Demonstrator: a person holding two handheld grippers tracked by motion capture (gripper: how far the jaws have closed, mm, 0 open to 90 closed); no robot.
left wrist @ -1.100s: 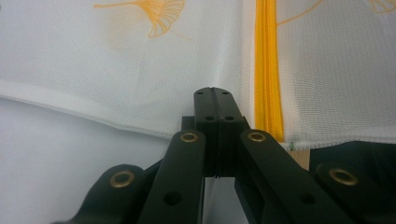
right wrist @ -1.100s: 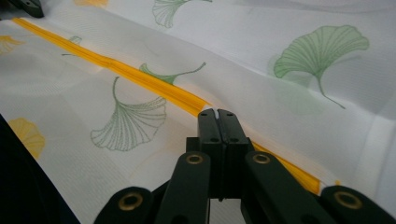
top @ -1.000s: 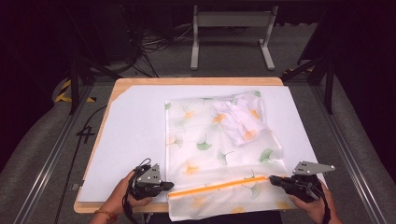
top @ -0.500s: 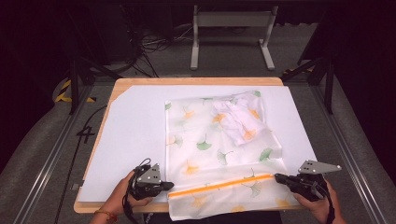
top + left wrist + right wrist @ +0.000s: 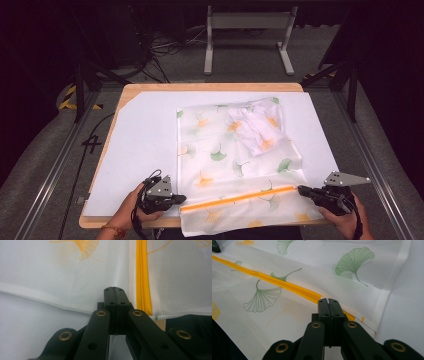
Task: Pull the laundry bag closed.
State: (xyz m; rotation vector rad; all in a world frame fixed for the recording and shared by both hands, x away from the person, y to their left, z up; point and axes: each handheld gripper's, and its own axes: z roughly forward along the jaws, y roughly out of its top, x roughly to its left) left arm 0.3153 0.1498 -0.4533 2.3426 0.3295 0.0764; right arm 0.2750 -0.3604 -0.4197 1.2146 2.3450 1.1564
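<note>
right gripper (image 5: 301, 189) slid along mesh bag (image 5: 220, 150) holding garment (image 5: 255, 131).

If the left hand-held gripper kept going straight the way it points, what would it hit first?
The mesh bag: the shut left hand-held gripper is already at its edge, just beside the orange zipper; whether it touches is unclear.

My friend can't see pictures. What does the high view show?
Two hands hold a white mesh bag with a leaf print by the ends of its orange zipper, left gripper and right gripper both shut, on a white-covered table.
</note>
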